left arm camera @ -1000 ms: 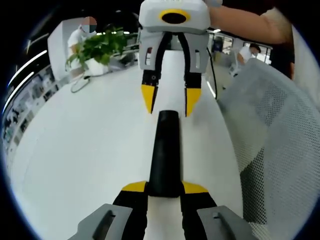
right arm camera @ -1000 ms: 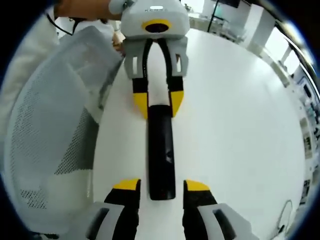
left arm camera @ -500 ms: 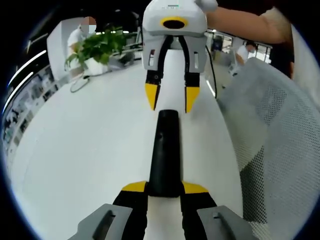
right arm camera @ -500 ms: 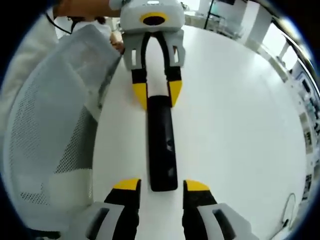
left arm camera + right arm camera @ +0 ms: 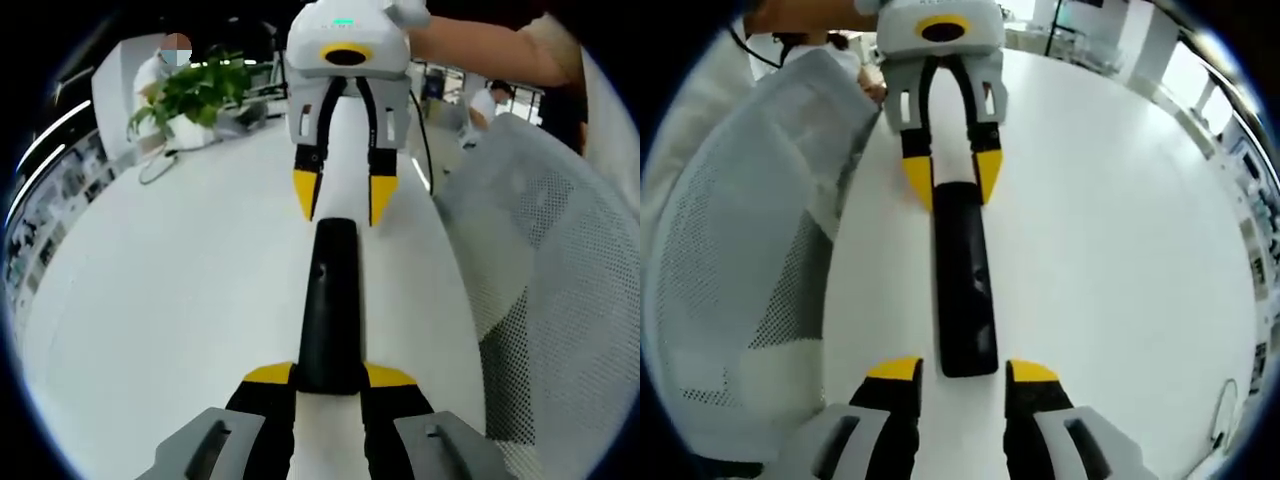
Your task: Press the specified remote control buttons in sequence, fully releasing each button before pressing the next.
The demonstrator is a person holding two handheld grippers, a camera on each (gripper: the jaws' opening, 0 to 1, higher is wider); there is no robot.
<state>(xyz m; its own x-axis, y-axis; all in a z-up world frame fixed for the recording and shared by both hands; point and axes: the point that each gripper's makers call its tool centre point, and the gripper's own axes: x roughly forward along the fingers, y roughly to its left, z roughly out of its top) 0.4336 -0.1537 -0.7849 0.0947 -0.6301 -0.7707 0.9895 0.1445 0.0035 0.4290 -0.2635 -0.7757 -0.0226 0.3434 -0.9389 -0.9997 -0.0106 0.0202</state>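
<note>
Your left gripper [image 5: 330,377] sits at the bottom centre of the left gripper view, jaws closed onto the near end of the black remote [image 5: 327,305], yellow tips hugging it on both sides. The remote runs straight up the middle of that frame across the white table [image 5: 170,300]. Your right gripper [image 5: 340,197] hangs in from the top centre, jaws partly open and holding nothing, tips just above and either side of the remote's far end; contact can't be judged from here.

In the right gripper view the remote [image 5: 962,280] lies from frame centre up to the top, where the left gripper [image 5: 948,180] clamps its far end. Your right gripper [image 5: 960,372] at the bottom centre straddles the near end with daylight on both sides, so it's open and not gripping.

Risks:
- Buttons barely readable on the black face, so a tip could land on the wrong one or bridge two.
- With both tips spread you may miss the buttons and push on the remote's edges; narrow the jaws or use one tip.
- Pressing at the unsupported end could lever the remote in the left grip or slide it on the smooth table.
- A shallow lift-off may not count as a full release.
- The mesh chair back [image 5: 560,290] fills the right of the left gripper view, close to the table edge; a skid that way could send the remote off the table.
</note>
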